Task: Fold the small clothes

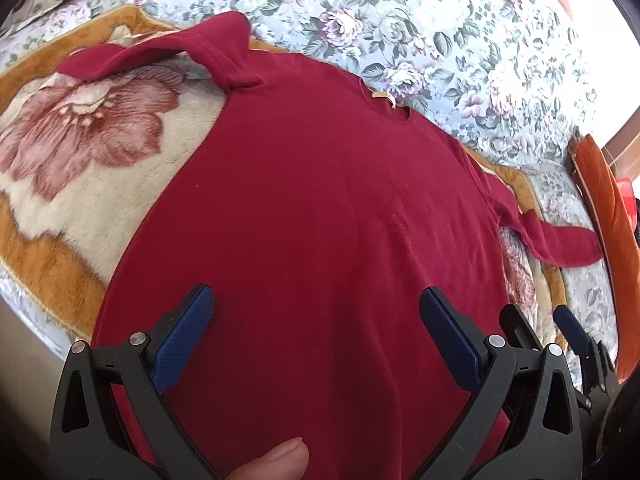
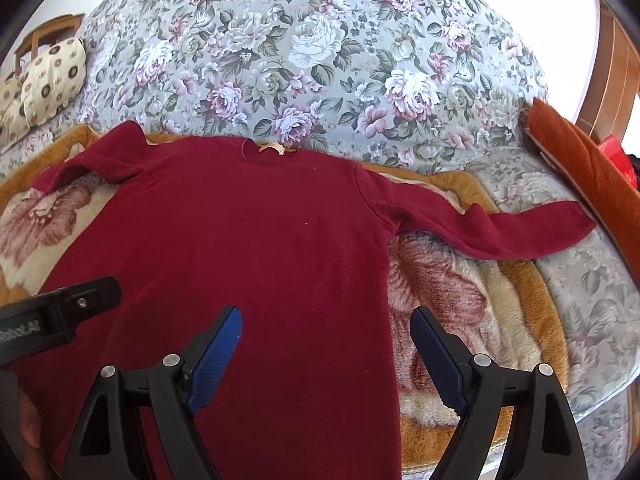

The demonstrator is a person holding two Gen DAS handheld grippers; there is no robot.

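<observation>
A small dark red long-sleeved top [image 1: 320,208] lies flat on a plush flowered blanket [image 1: 80,152], neck away from me, with a tan label [image 1: 382,96] at the collar. It also shows in the right wrist view [image 2: 248,232]. Its left sleeve [image 1: 132,54] is bent near the blanket's edge; its right sleeve [image 2: 500,232] stretches out to the right. My left gripper [image 1: 318,320] is open over the lower body of the top. My right gripper [image 2: 326,344] is open over the top's right side edge. Neither holds anything.
The blanket [image 2: 460,300] lies on a bed with a grey flowered cover [image 2: 320,60]. A patterned pillow [image 2: 52,76] sits at the far left. An orange-brown bed rail [image 2: 592,176] runs along the right. The left gripper's body [image 2: 56,312] shows in the right wrist view.
</observation>
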